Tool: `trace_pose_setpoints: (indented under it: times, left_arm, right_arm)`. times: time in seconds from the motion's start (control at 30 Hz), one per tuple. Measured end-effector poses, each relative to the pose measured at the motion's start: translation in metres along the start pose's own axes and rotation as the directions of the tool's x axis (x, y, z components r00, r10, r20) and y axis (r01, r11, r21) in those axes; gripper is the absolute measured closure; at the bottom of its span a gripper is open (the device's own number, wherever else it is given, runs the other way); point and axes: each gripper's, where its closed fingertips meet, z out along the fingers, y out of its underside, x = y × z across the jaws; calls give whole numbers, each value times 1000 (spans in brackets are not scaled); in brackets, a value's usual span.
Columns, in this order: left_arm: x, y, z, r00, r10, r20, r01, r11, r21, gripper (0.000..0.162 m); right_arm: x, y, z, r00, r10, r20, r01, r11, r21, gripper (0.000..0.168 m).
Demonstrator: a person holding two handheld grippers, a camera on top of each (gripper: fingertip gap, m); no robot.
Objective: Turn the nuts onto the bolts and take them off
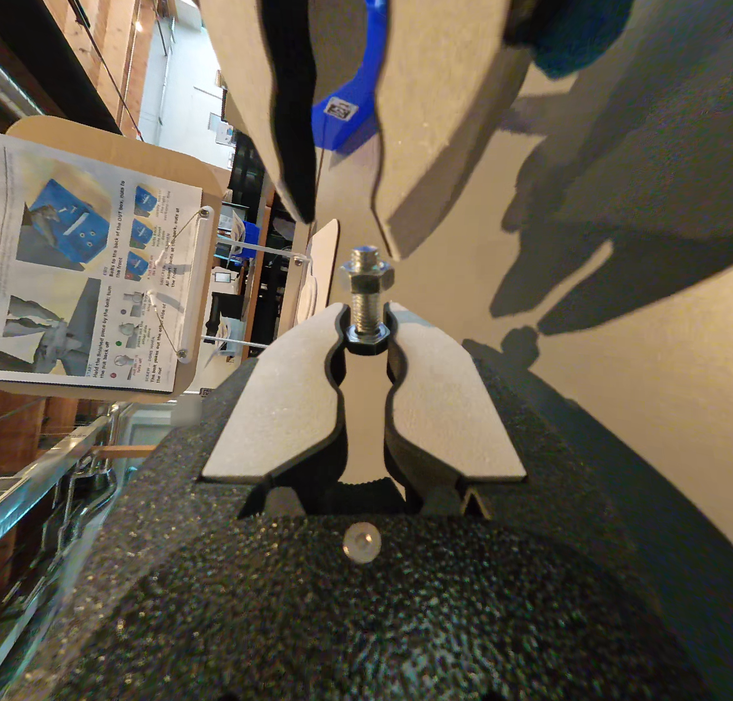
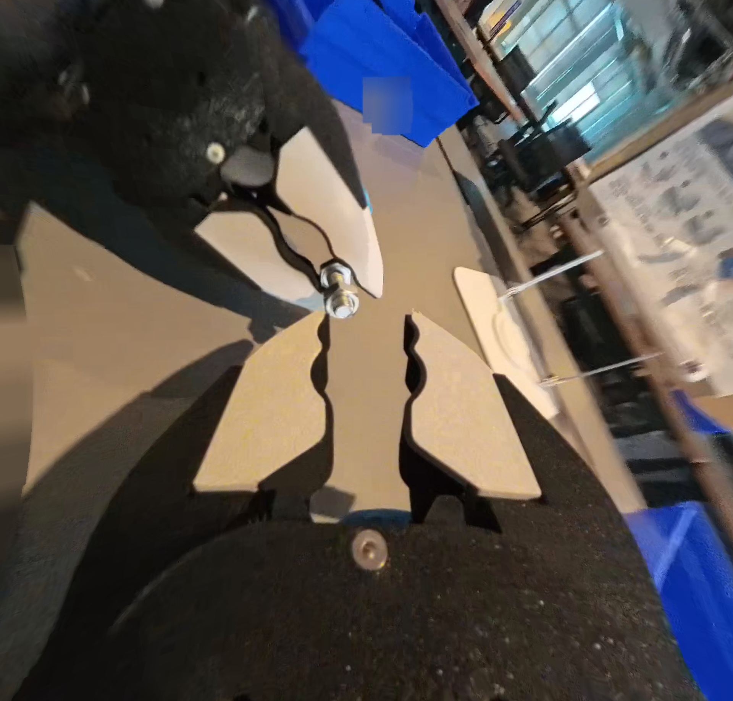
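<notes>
Frame centre: left gripper, jaws clenched on the bolt head, nut near the tip; right gripper, jaws released, beside it.

Left gripper clamping tight at fingertips, pointing toward right gripper; right gripper hovering opposite, jaws gaping apart, gripping nothing.

Left wrist view: close, along its tongs, rolled sideways. Right wrist view: close, along its tongs, tilted over tabletop. Shared: bolt, opposing tongs, blue bin.
</notes>
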Motion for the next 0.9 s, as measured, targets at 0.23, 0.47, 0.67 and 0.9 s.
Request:
trace_pose_setpoints:
  times: [0.23, 0.47, 0.67, 0.9]
  left_arm:
    - [5, -4, -1, 1000, 21, -19, -21, 1000, 22, 146]
    - [-1, -1, 0, 998, 55, 20, -55, 998, -9, 146]
    - [-7, 1, -1, 996, 71, 59, -70, 997, -26, 146]
    - [-9, -1, -2, 998, 28, 57, -28, 1000, -4, 146]
  right_arm:
    - [-15, 1, 10, 969, -245, -38, 243, 969, -43, 145]
    - [-13, 0, 14, 994, -109, -19, 108, 992, -63, 149]
    - [-12, -4, 15, 952, 296, 81, -290, 954, -80, 149]
    - [-9, -15, 10, 540, 774, 331, -808, 586, -51, 150]
